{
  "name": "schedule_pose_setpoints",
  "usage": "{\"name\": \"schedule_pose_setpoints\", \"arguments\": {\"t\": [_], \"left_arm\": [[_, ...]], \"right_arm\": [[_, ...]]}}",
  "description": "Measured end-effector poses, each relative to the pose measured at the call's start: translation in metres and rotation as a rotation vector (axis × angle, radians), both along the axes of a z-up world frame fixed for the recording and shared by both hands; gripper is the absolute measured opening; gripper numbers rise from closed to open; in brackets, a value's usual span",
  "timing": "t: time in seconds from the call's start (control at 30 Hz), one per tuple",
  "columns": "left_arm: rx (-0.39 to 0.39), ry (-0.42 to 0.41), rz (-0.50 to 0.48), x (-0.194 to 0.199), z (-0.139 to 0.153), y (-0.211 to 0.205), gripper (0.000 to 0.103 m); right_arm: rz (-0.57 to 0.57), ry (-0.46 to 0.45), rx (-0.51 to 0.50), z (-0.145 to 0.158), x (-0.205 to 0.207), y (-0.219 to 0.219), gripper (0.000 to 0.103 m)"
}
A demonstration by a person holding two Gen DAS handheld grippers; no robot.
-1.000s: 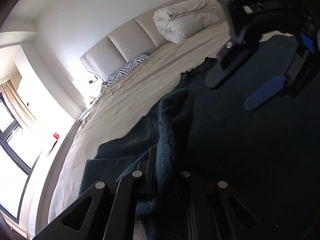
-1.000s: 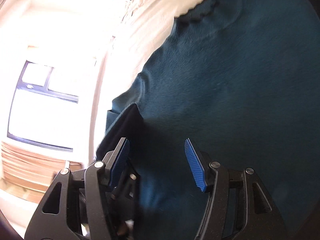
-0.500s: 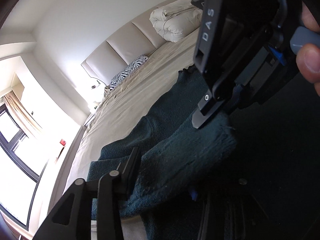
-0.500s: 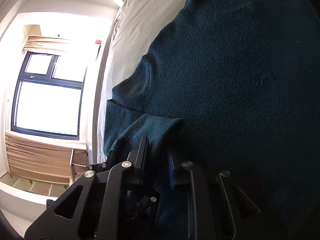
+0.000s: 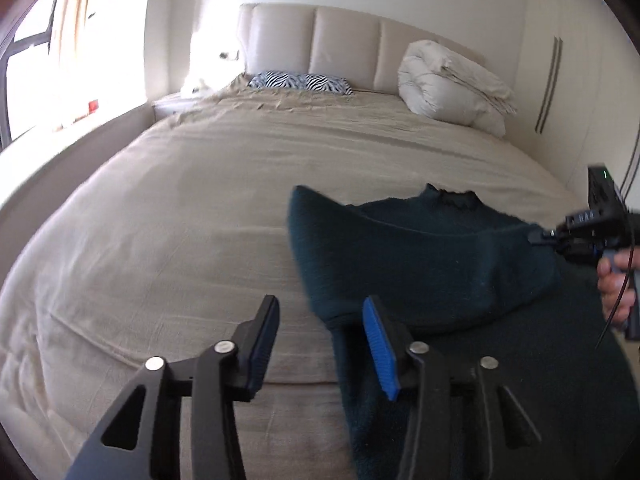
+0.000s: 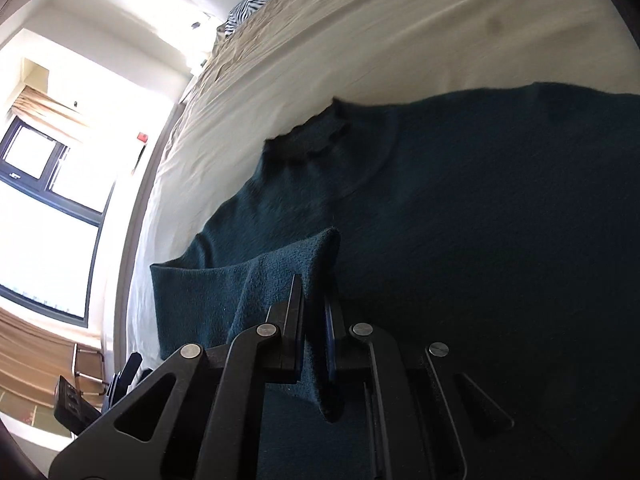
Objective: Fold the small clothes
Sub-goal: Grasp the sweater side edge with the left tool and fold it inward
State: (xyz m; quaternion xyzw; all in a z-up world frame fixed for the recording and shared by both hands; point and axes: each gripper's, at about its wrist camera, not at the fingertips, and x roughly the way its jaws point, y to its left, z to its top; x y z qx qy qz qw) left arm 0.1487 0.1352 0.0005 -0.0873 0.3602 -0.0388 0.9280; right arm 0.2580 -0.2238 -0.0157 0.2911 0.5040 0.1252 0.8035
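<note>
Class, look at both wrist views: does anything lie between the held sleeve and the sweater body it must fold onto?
Nothing visible. The right gripper pinches the sleeve directly over the bare sweater body.

Ahead of the left gripper (image 5: pixel 320 340), black with blue pads (image 5: pixel 378 346), lies a dark teal sweater (image 5: pixel 420 260) on a beige sheet (image 5: pixel 200 200). Beyond sit a black-and-white zebra-striped pillow (image 5: pixel 300 81), a cream duvet (image 5: pixel 452 84) and a beige headboard (image 5: pixel 344 44).
</note>
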Motion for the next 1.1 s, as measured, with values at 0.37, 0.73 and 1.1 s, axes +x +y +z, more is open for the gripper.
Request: {"name": "schedule_pose_setpoints", "arguments": {"t": [0.37, 0.73, 1.1], "left_arm": [[-0.376, 0.058, -0.069, 0.048, -0.003, 0.022, 0.028], [-0.514, 0.122, -0.099, 0.102, -0.026, 0.015, 0.028], [-0.607, 0.246, -0.085, 0.153, -0.081, 0.017, 0.005]], "right_arm": [[-0.112, 0.034, -0.097, -0.016, 0.011, -0.078, 0.007], [-0.113, 0.054, -0.073, -0.035, -0.001, -0.081, 0.007], [-0.116, 0.047, 0.006, -0.042, -0.012, -0.091, 0.007]]}}
